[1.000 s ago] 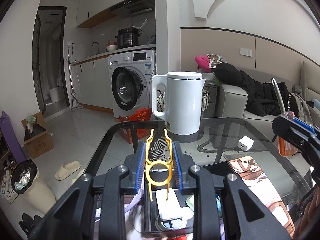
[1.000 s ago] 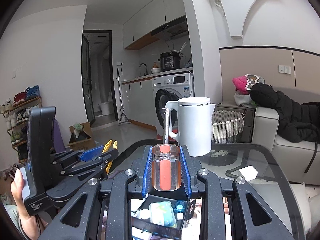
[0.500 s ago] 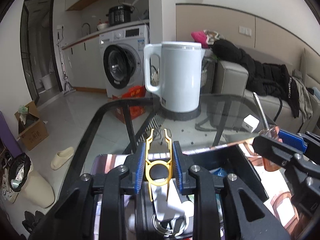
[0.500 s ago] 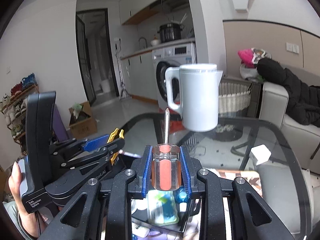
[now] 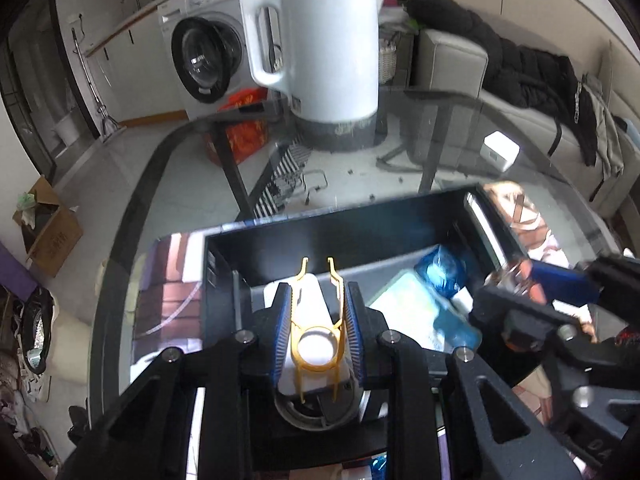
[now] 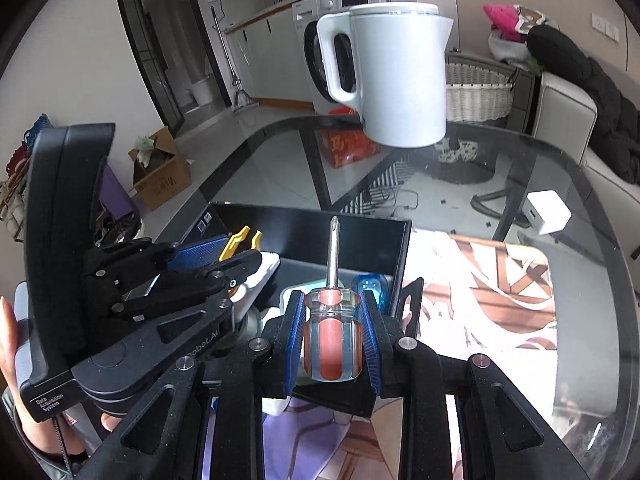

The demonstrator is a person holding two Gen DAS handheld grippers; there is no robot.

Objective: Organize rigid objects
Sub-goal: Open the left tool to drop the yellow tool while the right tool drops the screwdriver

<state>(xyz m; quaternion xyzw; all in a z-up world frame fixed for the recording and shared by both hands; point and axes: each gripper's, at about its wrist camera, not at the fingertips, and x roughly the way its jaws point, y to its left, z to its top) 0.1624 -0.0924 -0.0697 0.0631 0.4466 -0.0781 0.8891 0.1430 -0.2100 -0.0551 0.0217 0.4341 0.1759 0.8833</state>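
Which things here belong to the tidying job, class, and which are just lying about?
Part of the job:
left gripper shut on the yellow plastic tool
right gripper shut on the screwdriver
black box beneath both

Just lying about:
white kettle
white charger
glass table

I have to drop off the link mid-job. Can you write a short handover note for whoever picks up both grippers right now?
Left gripper: shut on the yellow plastic tool, held over the left part of the black box.
Right gripper: shut on the screwdriver by its clear red handle, shaft pointing forward, over the box's right part.
Box: sits on the glass table, in front of the white kettle; it already holds a white item and a blue bottle.
Done: both items picked up and brought over the box.
Left: lower and release each into the box.
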